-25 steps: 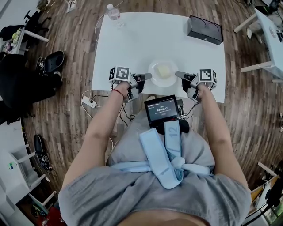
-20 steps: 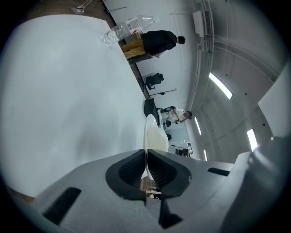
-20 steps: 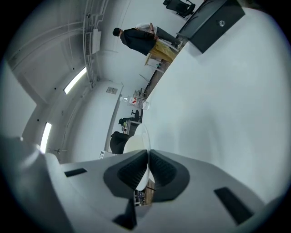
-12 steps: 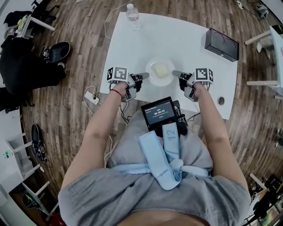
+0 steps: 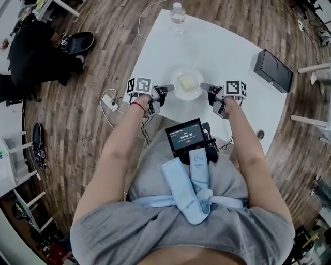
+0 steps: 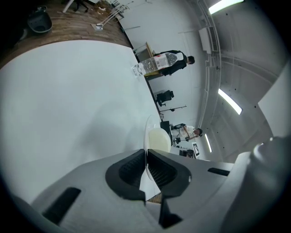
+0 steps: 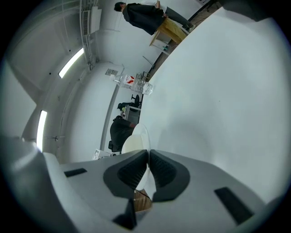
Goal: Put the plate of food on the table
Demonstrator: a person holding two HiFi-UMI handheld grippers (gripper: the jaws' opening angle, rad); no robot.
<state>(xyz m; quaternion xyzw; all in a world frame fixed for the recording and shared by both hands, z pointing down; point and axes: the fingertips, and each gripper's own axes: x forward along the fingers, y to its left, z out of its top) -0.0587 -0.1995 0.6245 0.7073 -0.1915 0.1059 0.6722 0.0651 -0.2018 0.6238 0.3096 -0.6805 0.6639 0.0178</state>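
Head view: plate point(image 5: 186, 91) sits over the near half of the white surface point(image 5: 227, 46), pale yellow block of food point(image 5: 186, 82) in its middle. Left tool point(image 5: 168, 88) is on the plate's left rim, right tool point(image 5: 205, 86) on its right rim, both level with the plate and facing each other across it. Can't tell from here whether the plate is resting on the surface or held just above it. Water bottle point(image 5: 178, 11) stands well beyond the plate at the far edge; black box point(image 5: 273, 63) is off to the plate's right, near the right edge. Chest-mounted screen point(image 5: 186, 135) is on the near side of the plate, below it in frame. Power strip point(image 5: 110, 99) lies on the floor left of the plate, off the surface. Left gripper view: left tool point(image 6: 146, 157) is clamped down narrow on the plate point(image 6: 147, 129) rim, rim edge-on between the pads, food point(image 6: 159, 139) just past them. Surface point(image 6: 68, 100) fills the rest, bottle point(image 6: 157, 63) far beyond the plate, a person point(image 6: 175, 59) in dark clothes behind it. Right gripper view: right tool point(image 7: 148, 157) same story, pinched on the plate point(image 7: 142, 132) rim, food point(image 7: 131, 143) just past the pads, bottle point(image 7: 132, 84) far beyond.
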